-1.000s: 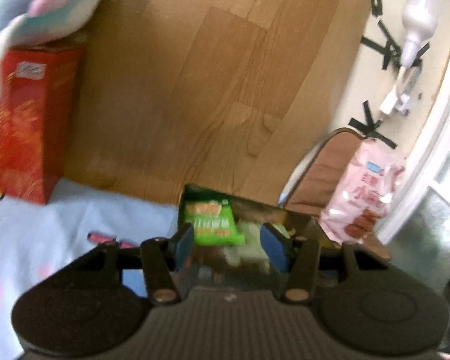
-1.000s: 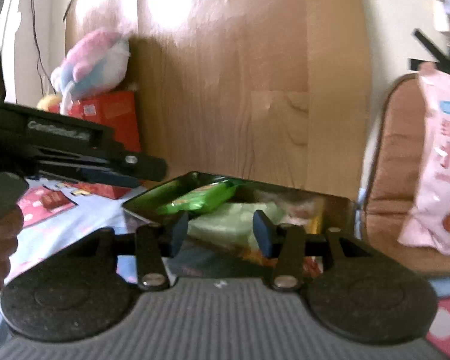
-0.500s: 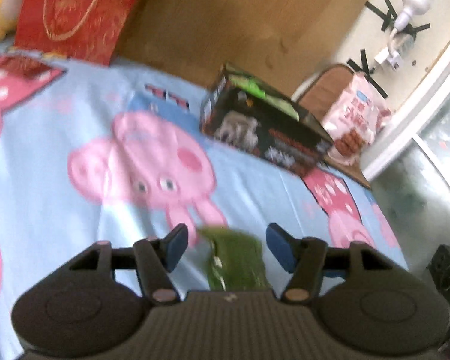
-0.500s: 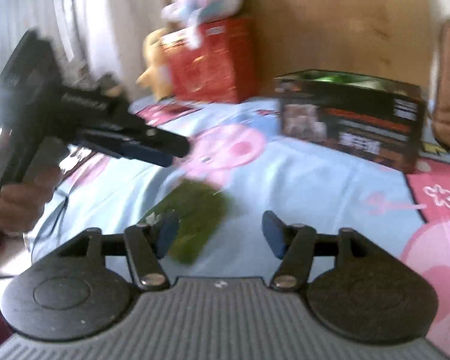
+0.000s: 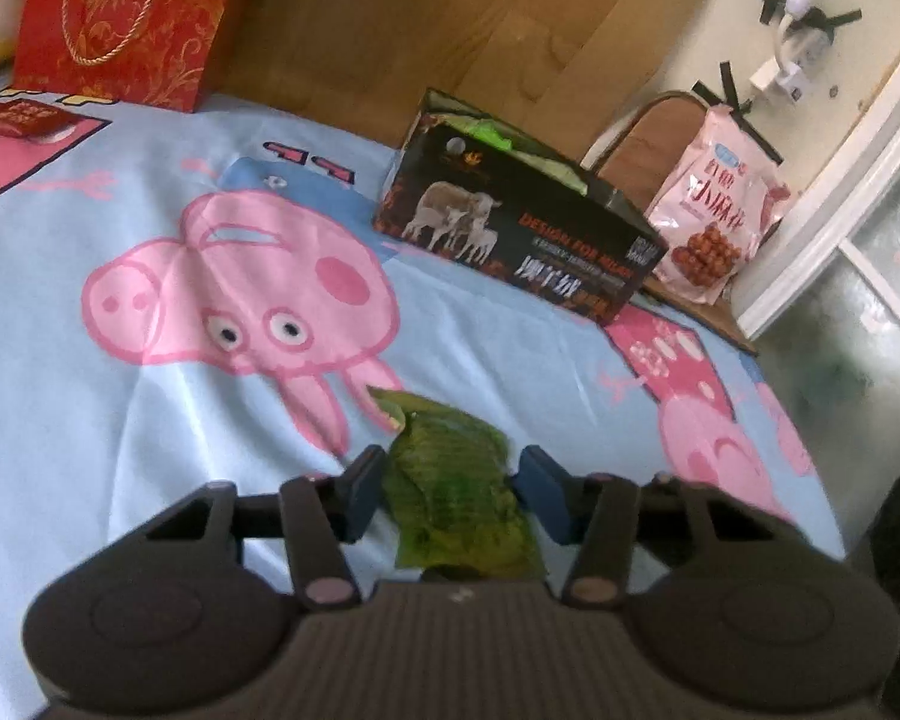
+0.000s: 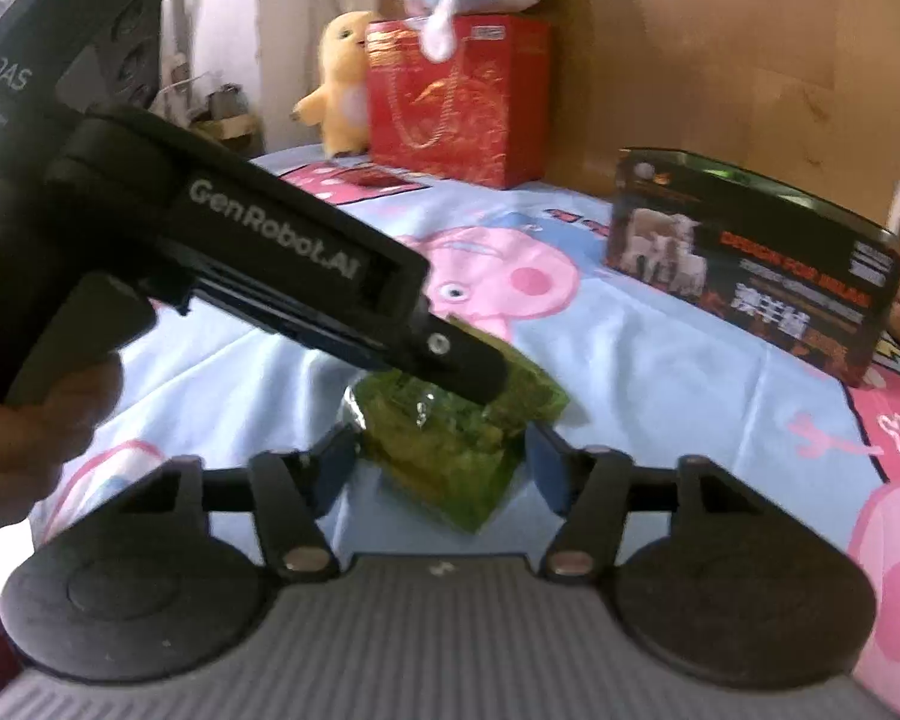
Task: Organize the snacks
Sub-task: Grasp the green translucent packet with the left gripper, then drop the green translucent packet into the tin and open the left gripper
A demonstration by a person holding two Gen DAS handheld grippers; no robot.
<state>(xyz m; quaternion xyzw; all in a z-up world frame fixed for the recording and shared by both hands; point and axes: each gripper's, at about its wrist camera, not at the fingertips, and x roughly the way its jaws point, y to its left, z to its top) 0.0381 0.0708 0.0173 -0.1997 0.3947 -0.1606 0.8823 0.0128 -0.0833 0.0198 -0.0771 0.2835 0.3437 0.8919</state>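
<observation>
A green snack packet [image 5: 456,480] lies on the blue cartoon bedsheet [image 5: 120,420]. My left gripper [image 5: 453,495] is open, its blue pads either side of the packet. In the right wrist view the same packet [image 6: 450,456] lies between the open pads of my right gripper [image 6: 441,468], and the left gripper's body [image 6: 270,276] reaches over it from the left. The black snack box [image 5: 522,240] with green packets inside stands farther back; it also shows in the right wrist view [image 6: 750,276].
A red gift bag [image 5: 120,18] stands at the back left by the wooden headboard [image 5: 450,18]. A pink snack bag [image 5: 714,216] leans on a chair right of the box. Plush toys [image 6: 342,78] sit by the red bag. A small red packet [image 5: 24,117] lies far left.
Both grippers pulled back from over the box and dropped low to the sheet. The green packet now lies between the pads of both, closer than half a second ago.
</observation>
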